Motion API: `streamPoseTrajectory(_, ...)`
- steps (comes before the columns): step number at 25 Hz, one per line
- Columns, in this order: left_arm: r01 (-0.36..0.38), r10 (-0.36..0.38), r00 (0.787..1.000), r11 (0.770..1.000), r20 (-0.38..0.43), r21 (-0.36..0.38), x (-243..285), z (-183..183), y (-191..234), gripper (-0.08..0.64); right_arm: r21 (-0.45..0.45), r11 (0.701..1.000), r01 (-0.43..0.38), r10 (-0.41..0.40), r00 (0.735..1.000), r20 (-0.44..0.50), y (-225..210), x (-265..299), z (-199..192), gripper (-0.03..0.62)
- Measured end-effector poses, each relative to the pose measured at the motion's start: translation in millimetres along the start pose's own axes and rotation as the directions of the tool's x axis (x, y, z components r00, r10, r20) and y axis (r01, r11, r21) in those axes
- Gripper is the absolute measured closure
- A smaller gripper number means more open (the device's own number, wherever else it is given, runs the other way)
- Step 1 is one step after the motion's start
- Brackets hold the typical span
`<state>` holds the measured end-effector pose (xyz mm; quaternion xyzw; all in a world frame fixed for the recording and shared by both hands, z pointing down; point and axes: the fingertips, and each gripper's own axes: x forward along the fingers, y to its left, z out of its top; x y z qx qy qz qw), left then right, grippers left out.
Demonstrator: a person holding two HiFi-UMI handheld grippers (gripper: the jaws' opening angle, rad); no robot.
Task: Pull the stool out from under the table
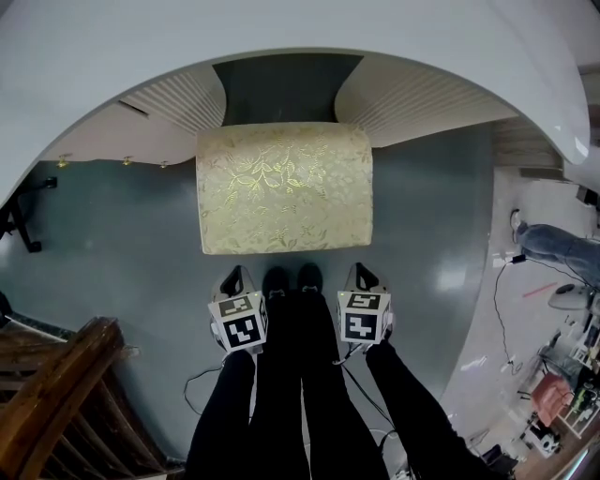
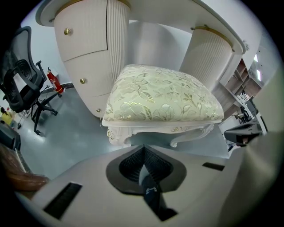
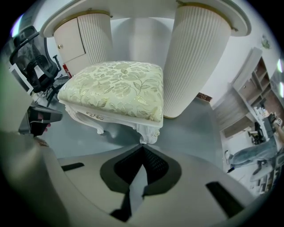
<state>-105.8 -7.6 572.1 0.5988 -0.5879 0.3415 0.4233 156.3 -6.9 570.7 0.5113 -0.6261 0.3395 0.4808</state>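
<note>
Shut tight on nothing: left gripper (image 1: 235, 277) and right gripper (image 1: 364, 274), side by side, just short of the near edge of one stool (image 1: 284, 187), not touching it. Stands on the floor, rear at the rim of the table (image 1: 281, 37), between two fluted pedestals (image 3: 195, 62). Farther left, one office chair (image 2: 21, 84) and possibly a fire extinguisher (image 2: 53, 83).

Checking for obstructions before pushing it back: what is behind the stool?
Behind the stool is the table's open knee gap between the left pedestal and right pedestal, with a pale back panel. The stool itself hides much of the floor there.
</note>
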Motion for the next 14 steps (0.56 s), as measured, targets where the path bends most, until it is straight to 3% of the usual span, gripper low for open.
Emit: streamPoseTrajectory(14,-0.005,0.005,1.000,1.000,0.003,0.001,-6.8,9.2,1.4,0.552,-0.005,1.000,-0.004,0.004,1.000,0.005,-3.0,-9.8,8.9,0.589)
